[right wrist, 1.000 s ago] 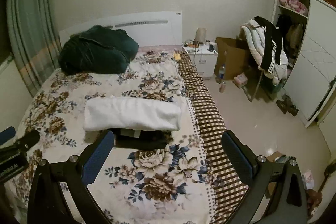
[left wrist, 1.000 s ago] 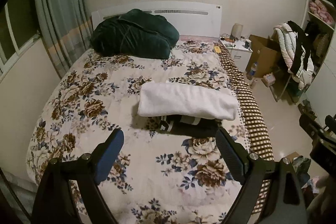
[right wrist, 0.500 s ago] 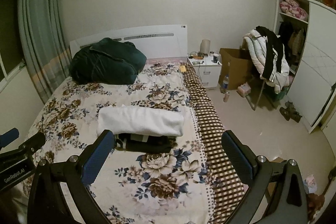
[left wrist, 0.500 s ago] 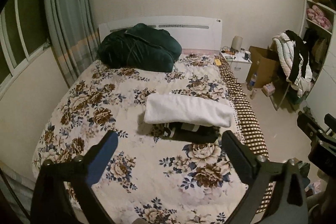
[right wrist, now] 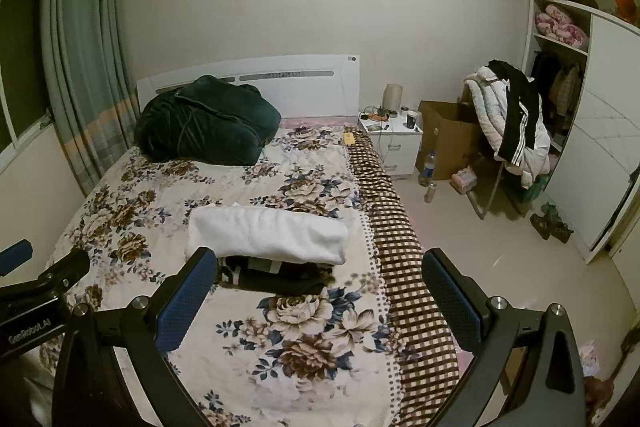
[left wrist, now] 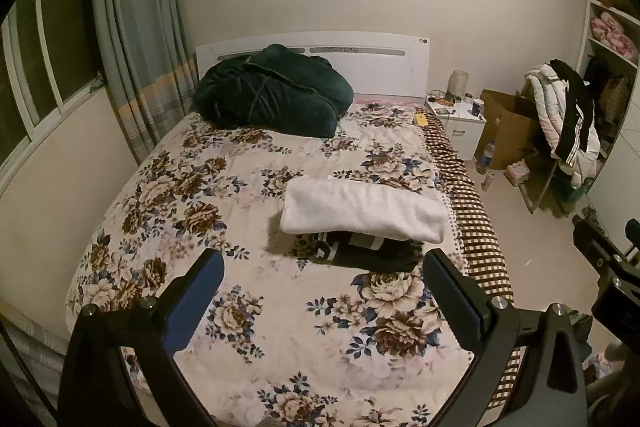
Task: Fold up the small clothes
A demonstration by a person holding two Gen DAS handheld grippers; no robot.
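A folded white fluffy towel [left wrist: 362, 211] lies atop a folded black garment [left wrist: 372, 253] on the floral bedspread [left wrist: 168, 195], long axis crosswise to both grippers. The left gripper [left wrist: 322, 291], whose jaws have just been opening, and the right gripper [right wrist: 320, 291] both gape wide and empty; the stack sits ahead, nearer the right gripper's left finger [right wrist: 188, 301].

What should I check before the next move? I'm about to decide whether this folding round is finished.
1. Left gripper empty, jaws wide after just opening: ok.
2. Right gripper empty, jaws apart: ok.
3. White folded cloth lies on the dark folded garment: ok.
4. Stack rests fully on the floral bedspread, away from the checked edge: ok.
5. Dark garment's fold neat underneath: cannot tell, mostly covered.
6. More small clothes waiting on the bed: cannot tell; only a green bundle shows.
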